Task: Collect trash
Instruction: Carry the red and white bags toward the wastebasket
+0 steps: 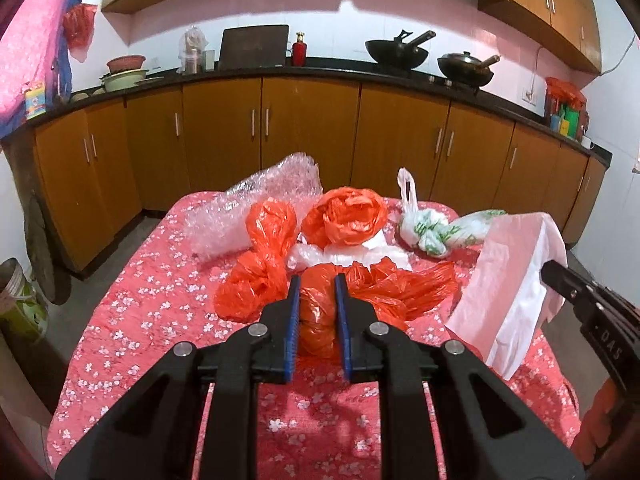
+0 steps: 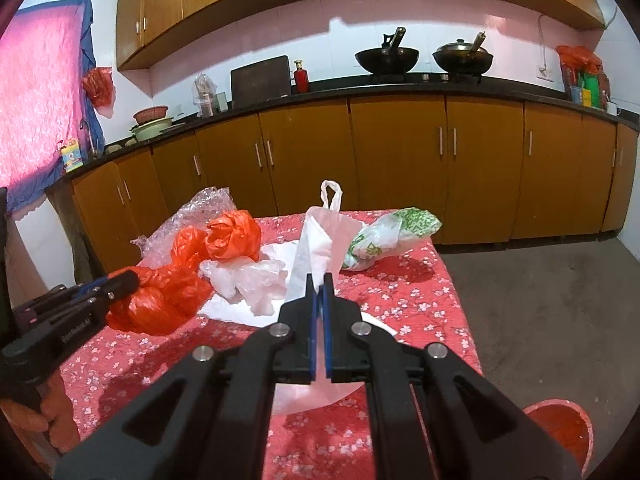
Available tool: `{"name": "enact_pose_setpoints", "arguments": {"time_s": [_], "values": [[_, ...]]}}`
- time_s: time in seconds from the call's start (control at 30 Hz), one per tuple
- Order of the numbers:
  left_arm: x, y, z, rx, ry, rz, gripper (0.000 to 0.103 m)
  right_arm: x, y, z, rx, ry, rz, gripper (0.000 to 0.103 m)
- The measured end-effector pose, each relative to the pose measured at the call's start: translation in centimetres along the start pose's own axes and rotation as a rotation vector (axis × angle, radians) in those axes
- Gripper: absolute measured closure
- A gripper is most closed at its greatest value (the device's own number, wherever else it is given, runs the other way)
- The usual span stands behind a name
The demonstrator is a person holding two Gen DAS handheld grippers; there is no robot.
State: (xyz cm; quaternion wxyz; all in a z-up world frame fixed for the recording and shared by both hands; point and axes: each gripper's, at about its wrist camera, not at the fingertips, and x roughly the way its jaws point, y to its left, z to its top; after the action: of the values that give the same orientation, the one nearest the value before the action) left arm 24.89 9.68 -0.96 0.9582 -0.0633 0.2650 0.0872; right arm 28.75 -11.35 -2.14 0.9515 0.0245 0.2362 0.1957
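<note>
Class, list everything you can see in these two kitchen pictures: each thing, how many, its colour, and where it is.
Orange bags: several, table middle.
Bubble wrap: one, clear, far left of table.
Green-printed bags: two, white, far right.
Pale pink bag: one, in right claw.
Tablecloth: one, red floral.
Woks: two, black, on stove.
Red bottle: one, on counter.
Left claw: shut on an orange bag.
Right claw: shut on the pale pink bag.

Table (image 1: 132,320), red floral cloth: bubble wrap (image 1: 256,208), orange bags (image 1: 344,216), clear crumpled plastic (image 2: 248,280), white-and-green printed bags (image 1: 436,236).
</note>
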Motion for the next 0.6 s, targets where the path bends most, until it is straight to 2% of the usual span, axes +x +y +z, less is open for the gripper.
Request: {"name": "enact_pose_setpoints", "arguments": {"time_s": [0.3,0.6], "values": [[-1.4,-1.9,0.3,0.022,-0.025,-0.021,0.087,-2.4,-2.7,-0.2,0.037,-0.02,-0.031,0.099],[-2.0,-6.2,-0.5,0.065,-0.018,-0.099,0.087,-5.7,-8.4,-1.8,0.086,-0.035,-0.147,0.099]]}}
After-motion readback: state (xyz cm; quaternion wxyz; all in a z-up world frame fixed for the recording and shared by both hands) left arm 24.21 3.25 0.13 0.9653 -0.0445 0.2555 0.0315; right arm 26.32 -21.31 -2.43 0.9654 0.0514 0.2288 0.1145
